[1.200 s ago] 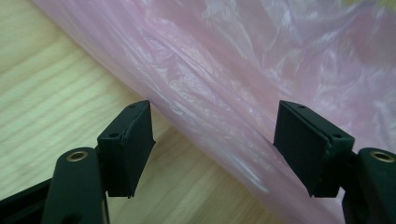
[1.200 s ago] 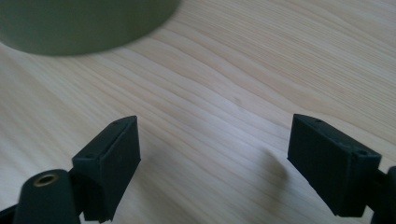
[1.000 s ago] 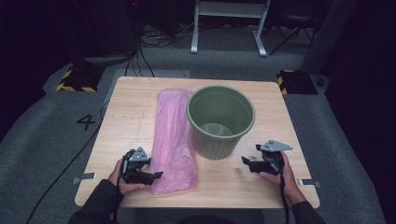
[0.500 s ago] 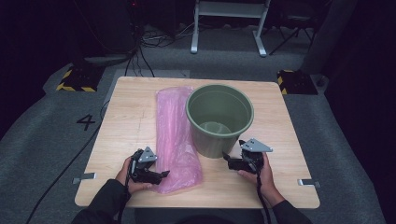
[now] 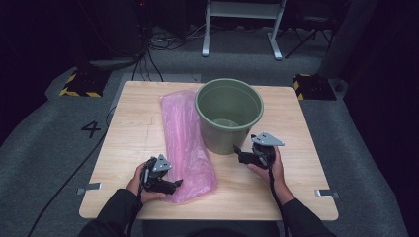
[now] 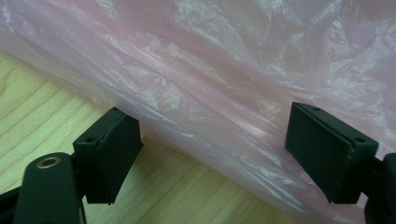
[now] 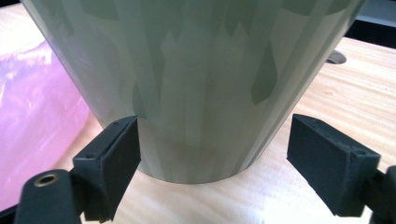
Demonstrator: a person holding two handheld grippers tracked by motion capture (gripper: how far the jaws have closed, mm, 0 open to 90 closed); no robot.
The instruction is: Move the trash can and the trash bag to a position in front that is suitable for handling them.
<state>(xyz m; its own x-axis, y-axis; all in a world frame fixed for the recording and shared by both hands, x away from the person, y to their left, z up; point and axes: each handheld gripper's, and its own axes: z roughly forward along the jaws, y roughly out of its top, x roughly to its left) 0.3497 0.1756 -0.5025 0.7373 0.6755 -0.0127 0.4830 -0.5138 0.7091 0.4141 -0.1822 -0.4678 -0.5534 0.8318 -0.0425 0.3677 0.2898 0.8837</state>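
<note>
A long pink plastic bag [image 5: 185, 138] lies flat on the wooden table [image 5: 133, 128], left of an upright green bin [image 5: 225, 138]. My left gripper [image 5: 175, 185] is at the bag's near left edge. Its jaws have just been opening and now stand wide, and in the left gripper view the bag's [image 6: 210, 70] edge runs between the pads without being pressed. My right gripper [image 5: 237, 152] is open, low on the table, pointing at the bin's foot from the right. In the right gripper view the bin's [image 7: 201, 84] base sits just ahead of the spread jaws.
The table's near edge runs just below both hands. A cable [image 5: 64, 182] trails off the left side over the grey floor. A metal frame [image 5: 242, 24] and yellow-black blocks [image 5: 79, 84] stand behind the table.
My right gripper has moved left, up to the bin's base. My left gripper has edged right onto the bag's near edge, its jaws wider.
</note>
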